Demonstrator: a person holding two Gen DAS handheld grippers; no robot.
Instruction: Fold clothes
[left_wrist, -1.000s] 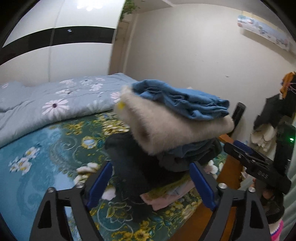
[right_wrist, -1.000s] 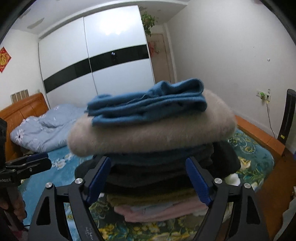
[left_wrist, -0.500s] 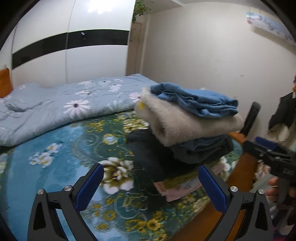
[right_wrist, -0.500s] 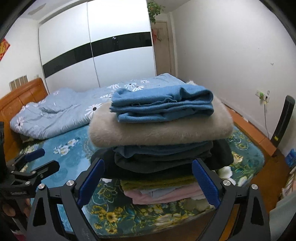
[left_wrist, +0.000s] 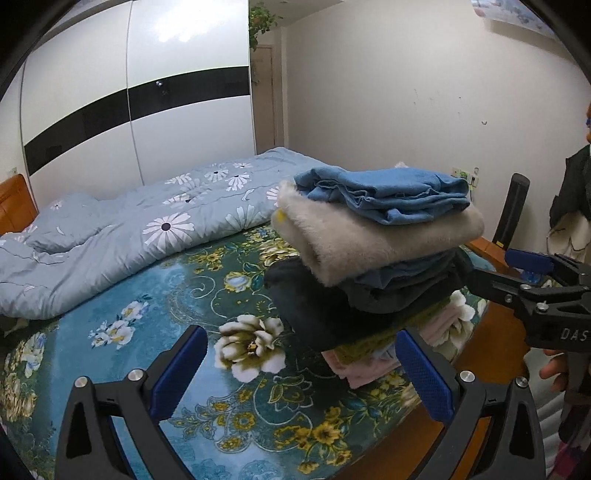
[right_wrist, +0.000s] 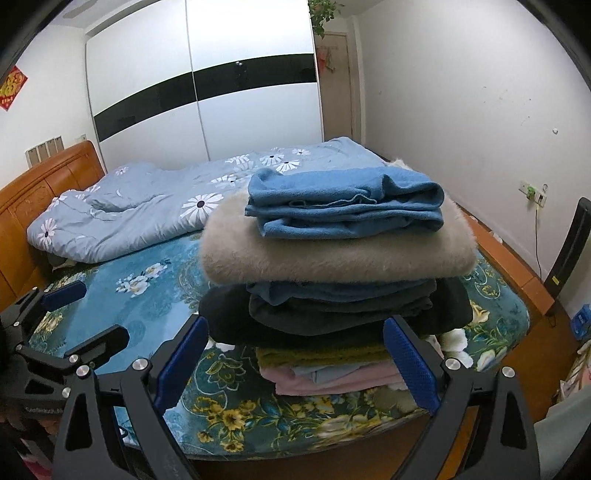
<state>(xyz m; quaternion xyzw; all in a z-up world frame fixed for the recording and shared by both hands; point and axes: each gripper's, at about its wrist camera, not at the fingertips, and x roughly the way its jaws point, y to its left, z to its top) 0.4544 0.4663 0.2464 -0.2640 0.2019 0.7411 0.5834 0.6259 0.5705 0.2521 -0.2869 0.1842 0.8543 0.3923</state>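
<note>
At the foot corner of the bed (right_wrist: 140, 314), a stack of folded clothes (right_wrist: 340, 273) is seen, centred at 12 o'clock ahead of the right gripper (right_wrist: 295, 365). A blue garment (right_wrist: 343, 206) lies on top, over a cream fleece (right_wrist: 332, 254) and darker and pink layers. Both the right gripper and the left gripper (left_wrist: 299, 373) are held fully open, with nothing gripped; the stack is not touched. No unfolded garment is visible; folding is judged essentially complete. A quilt (right_wrist: 155, 206) lies at 10 o'clock.
</note>
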